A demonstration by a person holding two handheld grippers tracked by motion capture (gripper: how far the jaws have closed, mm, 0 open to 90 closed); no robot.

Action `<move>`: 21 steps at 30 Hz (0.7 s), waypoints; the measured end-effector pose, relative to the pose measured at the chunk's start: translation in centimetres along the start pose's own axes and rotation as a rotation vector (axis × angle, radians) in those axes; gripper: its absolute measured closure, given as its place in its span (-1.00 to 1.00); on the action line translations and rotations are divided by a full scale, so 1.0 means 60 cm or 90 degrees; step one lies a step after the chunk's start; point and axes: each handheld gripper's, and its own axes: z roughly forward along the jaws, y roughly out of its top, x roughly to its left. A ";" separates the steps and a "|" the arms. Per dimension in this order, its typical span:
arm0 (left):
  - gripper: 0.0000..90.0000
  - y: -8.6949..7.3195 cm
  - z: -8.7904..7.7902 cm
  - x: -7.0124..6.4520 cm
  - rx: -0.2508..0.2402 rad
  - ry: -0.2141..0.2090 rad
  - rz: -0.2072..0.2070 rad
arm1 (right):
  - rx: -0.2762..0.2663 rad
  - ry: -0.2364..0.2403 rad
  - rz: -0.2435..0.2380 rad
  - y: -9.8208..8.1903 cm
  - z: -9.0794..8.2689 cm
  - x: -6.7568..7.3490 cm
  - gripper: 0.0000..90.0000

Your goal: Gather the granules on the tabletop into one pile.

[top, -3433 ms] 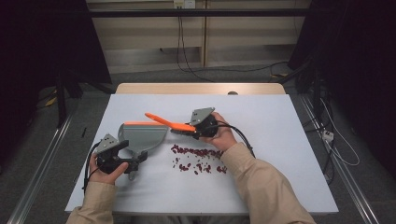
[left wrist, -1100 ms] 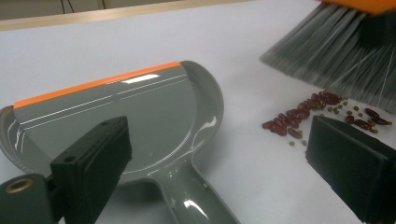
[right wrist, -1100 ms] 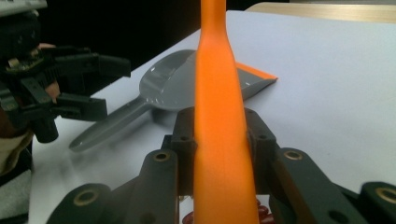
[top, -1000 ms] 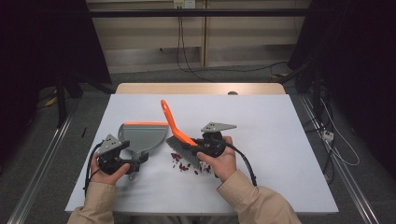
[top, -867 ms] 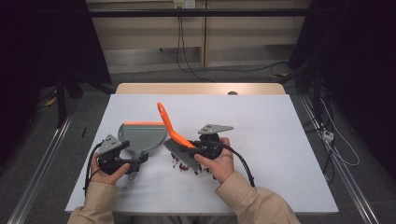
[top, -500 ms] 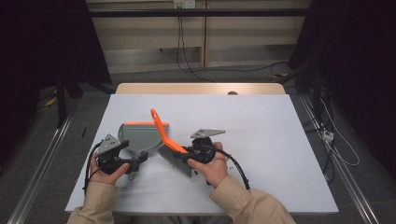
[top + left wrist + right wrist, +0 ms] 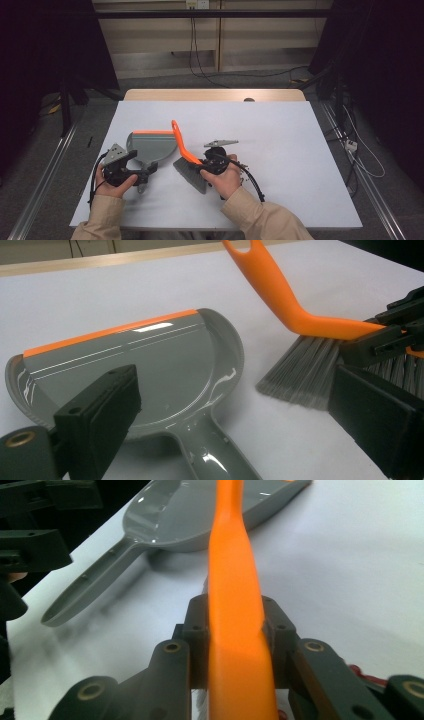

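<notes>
A grey dustpan [image 7: 150, 145] with an orange lip lies flat on the white table, its handle pointing toward me. My left gripper [image 7: 142, 172] is at that handle. In the left gripper view its jaws [image 7: 237, 422] stand wide, the handle lies low between them, and the pads do not touch it. My right gripper [image 7: 207, 164] is shut on the orange handle of a brush [image 7: 187, 170], clamped between the jaws [image 7: 235, 617]. The grey bristles [image 7: 300, 375] rest on the table just right of the pan's rounded back. A few red bits [image 7: 359, 671] show beside the right gripper.
The white table [image 7: 280, 130] has open surface to the right and at the back, ending in a wooden strip [image 7: 215, 95]. A black cable [image 7: 252, 181] trails from the right gripper. Metal rails [image 7: 45, 185] and loose cables run along the floor beside the table.
My right gripper has carried the brush left and slightly down, up to the dustpan. The scattered red bits are now covered by the brush and hand. The left gripper has stayed put.
</notes>
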 end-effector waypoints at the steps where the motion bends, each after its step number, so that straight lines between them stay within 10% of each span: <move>1: -0.85 0.000 0.000 -0.001 0.000 -0.001 0.000 | -0.001 -0.002 0.005 -0.001 -0.002 -0.002 0.57; 21: -0.85 0.000 0.002 -0.005 0.002 0.000 0.004 | -0.012 -0.043 0.035 -0.019 -0.043 -0.033 0.56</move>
